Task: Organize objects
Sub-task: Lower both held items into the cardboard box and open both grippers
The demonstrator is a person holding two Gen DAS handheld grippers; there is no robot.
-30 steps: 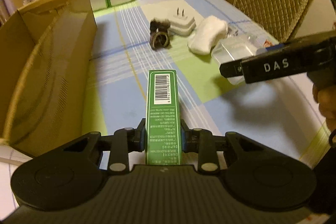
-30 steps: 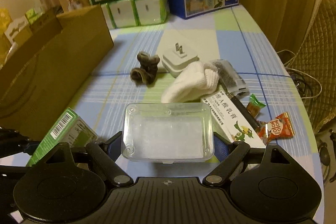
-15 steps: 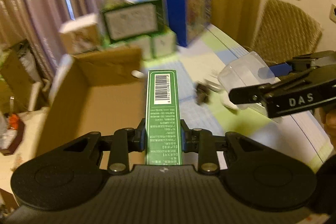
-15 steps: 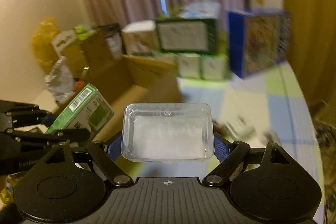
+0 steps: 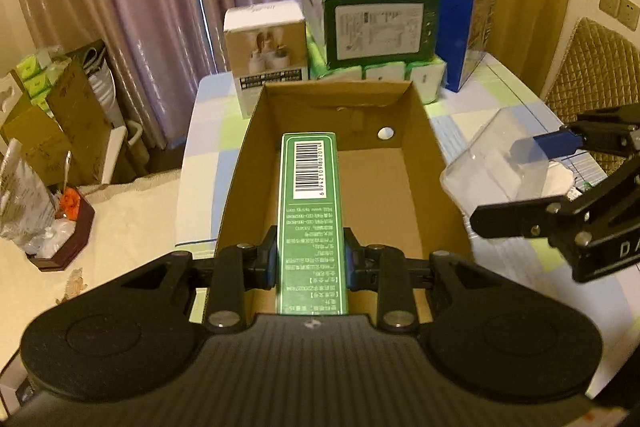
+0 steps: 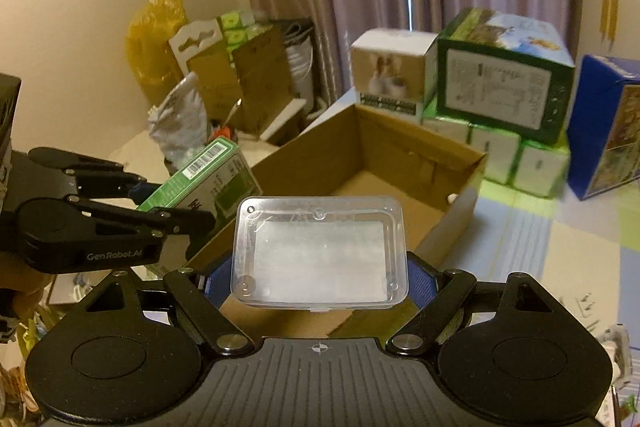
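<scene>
My left gripper [image 5: 310,259] is shut on a long green box [image 5: 310,211] with a barcode, held above the near end of an open cardboard box [image 5: 256,131]. That cardboard box looks bare inside. My right gripper [image 6: 320,283] is shut on a clear plastic case [image 6: 320,251], held just right of the cardboard box [image 6: 460,183]. In the left wrist view the clear plastic case [image 5: 496,163] and the right gripper [image 5: 532,187] hang at the right. The right wrist view shows the green box [image 6: 200,179] in the left gripper [image 6: 176,203] at the left.
Stacked cartons stand behind the cardboard box: a white one [image 5: 266,47], a green one [image 5: 376,19], a blue one [image 5: 464,27] and small green-white packs [image 5: 400,75]. A wicker chair [image 5: 592,67] sits at the right. Boxes and bags [image 5: 52,115] clutter the floor at left.
Both grippers have lifted from the table and swung left to the cardboard box, carrying the green box and the clear case. The loose table items have left both views.
</scene>
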